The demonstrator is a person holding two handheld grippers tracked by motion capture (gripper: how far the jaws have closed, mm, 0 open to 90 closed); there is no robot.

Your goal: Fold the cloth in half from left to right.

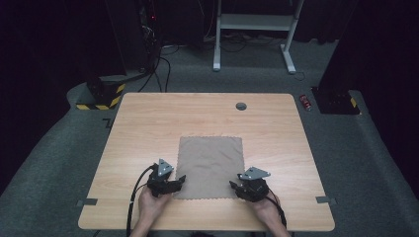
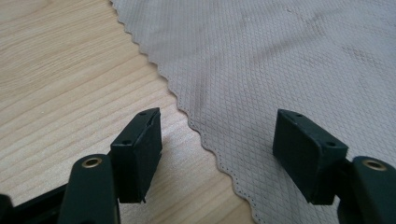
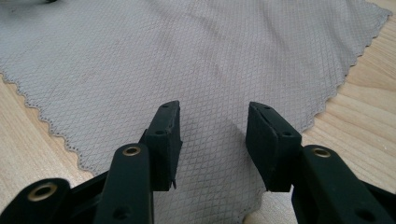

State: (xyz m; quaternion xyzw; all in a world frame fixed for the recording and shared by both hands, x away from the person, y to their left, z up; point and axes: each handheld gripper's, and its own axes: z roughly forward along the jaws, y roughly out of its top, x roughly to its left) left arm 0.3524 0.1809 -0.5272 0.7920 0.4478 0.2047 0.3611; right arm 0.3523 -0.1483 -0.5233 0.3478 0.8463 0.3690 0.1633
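Note:
A square grey-brown cloth (image 1: 210,167) with pinked edges lies flat on the wooden table (image 1: 148,123). My left gripper (image 1: 177,181) sits at the cloth's near left corner, jaws open. In the left gripper view the cloth's zigzag edge (image 2: 205,140) runs between the two black pads (image 2: 140,154), which press on nothing. My right gripper (image 1: 234,186) rests at the near right corner, jaws open. The right gripper view has the cloth (image 3: 187,60) lying flat under and beyond the parted pads (image 3: 271,144), with its near corner just below them.
A round grey cable grommet (image 1: 241,105) sits near the table's far edge. Grey tape marks (image 1: 87,202) stick to the near left and right table edges. A red can (image 1: 306,102) lies on the carpet past the far right corner, beside dark stands.

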